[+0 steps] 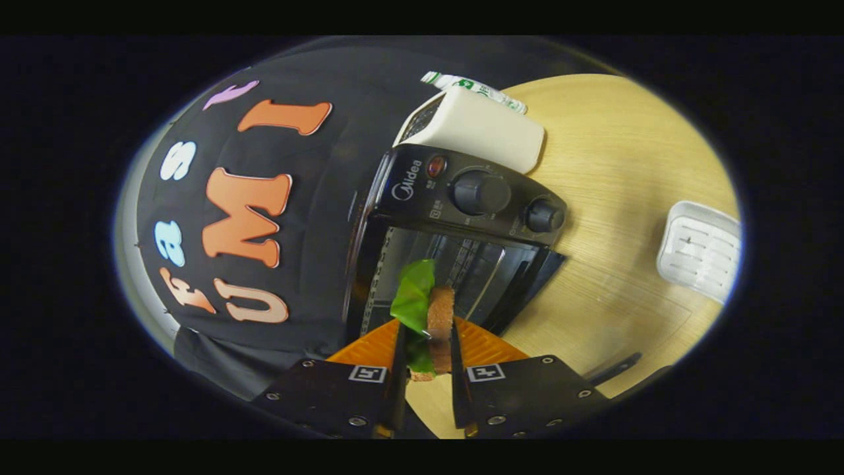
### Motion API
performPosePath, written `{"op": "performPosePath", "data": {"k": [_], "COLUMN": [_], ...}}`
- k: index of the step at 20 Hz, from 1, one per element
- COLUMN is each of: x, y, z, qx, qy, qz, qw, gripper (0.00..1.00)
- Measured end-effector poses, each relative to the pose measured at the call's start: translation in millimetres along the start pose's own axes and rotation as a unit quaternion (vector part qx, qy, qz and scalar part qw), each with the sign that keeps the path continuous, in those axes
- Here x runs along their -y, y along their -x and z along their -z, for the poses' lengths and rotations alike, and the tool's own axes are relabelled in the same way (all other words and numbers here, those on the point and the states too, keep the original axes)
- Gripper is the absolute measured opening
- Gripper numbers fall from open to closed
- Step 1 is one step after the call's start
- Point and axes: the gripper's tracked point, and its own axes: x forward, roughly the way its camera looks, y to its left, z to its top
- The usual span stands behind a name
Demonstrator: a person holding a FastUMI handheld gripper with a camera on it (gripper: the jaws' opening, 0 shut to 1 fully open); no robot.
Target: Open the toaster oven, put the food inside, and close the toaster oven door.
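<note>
Sandwich (432,323) between claw (425,356) fingers

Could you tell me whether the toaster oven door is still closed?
No, the toaster oven door hangs open while the tongs grip the sandwich.

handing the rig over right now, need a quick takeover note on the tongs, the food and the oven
Tongs: shut on the sandwich of brown toast and green lettuce, both fingers pressing its sides, held upright.
Black toaster oven with two round knobs: just beyond the tongs on the pale wooden table; its glass door is already down, open, with the cavity facing the food.
White ridged plastic tray sits on the table off to the side of the oven.
Done: door opened, food picked up.
Left: move the sandwich into the cavity, release it, back the tongs out, then lift the door shut.
</note>
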Motion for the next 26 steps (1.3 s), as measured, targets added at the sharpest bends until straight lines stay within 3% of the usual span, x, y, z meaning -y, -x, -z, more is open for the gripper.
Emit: {"op": "performPosePath", "data": {"k": [7, 10, 14, 15, 19, 26], "x": [6.1, 8.4, 15.9, 16.6, 18.2, 30.4], "y": [-30.0, -37.0, -40.9, -40.4, -40.9, -21.2], "z": [4.0, 7.3, 12.5, 13.8, 15.9, 20.4], "qx": [0.06, 0.069, 0.062, 0.06, 0.056, 0.04], "qy": [-0.051, -0.042, -0.037, -0.037, -0.035, -0.013], "qz": [0.011, 0.026, 0.064, 0.067, 0.071, 0.094], "qw": [0.997, 0.996, 0.995, 0.995, 0.995, 0.995], "gripper": [0.3, 0.34, 0.5, 0.64, 0.94, 0.98]}}
